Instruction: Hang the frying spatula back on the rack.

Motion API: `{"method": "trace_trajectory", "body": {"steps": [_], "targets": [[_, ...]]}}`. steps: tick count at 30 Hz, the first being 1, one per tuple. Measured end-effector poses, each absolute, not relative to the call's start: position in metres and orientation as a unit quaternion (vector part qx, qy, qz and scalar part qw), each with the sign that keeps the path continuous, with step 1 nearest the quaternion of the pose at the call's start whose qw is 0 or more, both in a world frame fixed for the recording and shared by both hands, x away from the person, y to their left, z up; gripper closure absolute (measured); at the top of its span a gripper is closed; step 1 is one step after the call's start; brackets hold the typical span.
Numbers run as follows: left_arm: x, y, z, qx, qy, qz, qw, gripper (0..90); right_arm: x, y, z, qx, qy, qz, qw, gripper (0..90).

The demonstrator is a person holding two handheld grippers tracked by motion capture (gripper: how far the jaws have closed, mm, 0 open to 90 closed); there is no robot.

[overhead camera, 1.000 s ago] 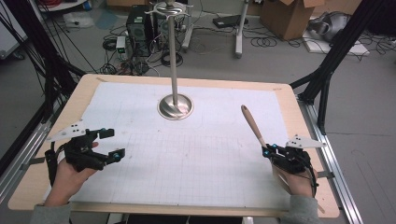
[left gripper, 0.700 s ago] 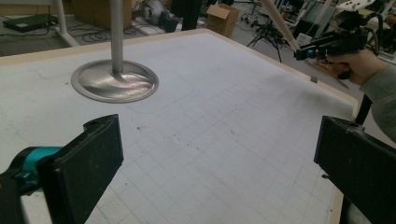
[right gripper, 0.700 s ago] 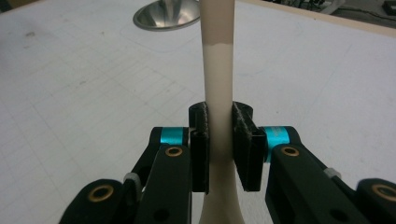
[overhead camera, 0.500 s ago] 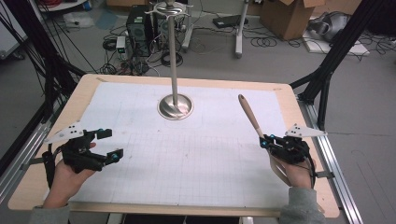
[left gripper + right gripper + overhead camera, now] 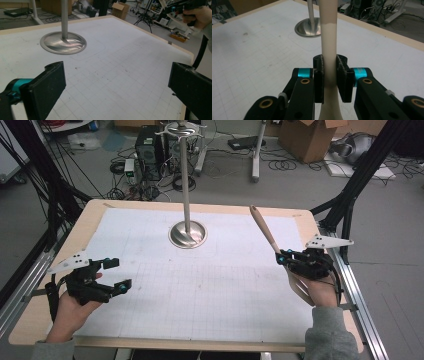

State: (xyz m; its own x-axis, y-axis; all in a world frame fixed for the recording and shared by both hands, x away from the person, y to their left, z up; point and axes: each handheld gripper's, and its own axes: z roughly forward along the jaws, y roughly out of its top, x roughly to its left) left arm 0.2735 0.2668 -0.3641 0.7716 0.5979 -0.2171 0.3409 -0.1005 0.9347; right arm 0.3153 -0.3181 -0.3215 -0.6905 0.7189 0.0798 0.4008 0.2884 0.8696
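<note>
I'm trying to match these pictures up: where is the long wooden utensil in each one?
High view: long pale wooden utensil, right side, clamped by the right gripper.
Left gripper view: top right corner.
Right gripper view: centre, between the jaws.
Shared landmark: round metal stand base.

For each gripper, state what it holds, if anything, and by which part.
The right gripper grips a wooden utensil along its handle's slim middle. The left gripper is open, holding nothing.
</note>
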Motion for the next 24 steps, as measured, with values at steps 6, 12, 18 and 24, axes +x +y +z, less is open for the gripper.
{"method": "trace_trajectory", "body": {"steps": [6,12,18,24], "targets": [[0.273,0.268,-0.365,0.732,0.324,0.108,0.59,1.8,0.32,-0.313,-0.309,0.349,0.787,0.482,0.164,78.3],[0.274,0.269,-0.366,0.732,0.324,0.108,0.589,1.8,0.325,-0.308,-0.299,0.341,0.789,0.485,0.162,78.3],[0.274,0.27,-0.366,0.731,0.325,0.109,0.59,1.8,0.33,-0.302,-0.288,0.339,0.79,0.485,0.162,78.3],[0.274,0.271,-0.366,0.729,0.327,0.109,0.591,1.8,0.335,-0.295,-0.275,0.333,0.793,0.483,0.166,78.3]]}}
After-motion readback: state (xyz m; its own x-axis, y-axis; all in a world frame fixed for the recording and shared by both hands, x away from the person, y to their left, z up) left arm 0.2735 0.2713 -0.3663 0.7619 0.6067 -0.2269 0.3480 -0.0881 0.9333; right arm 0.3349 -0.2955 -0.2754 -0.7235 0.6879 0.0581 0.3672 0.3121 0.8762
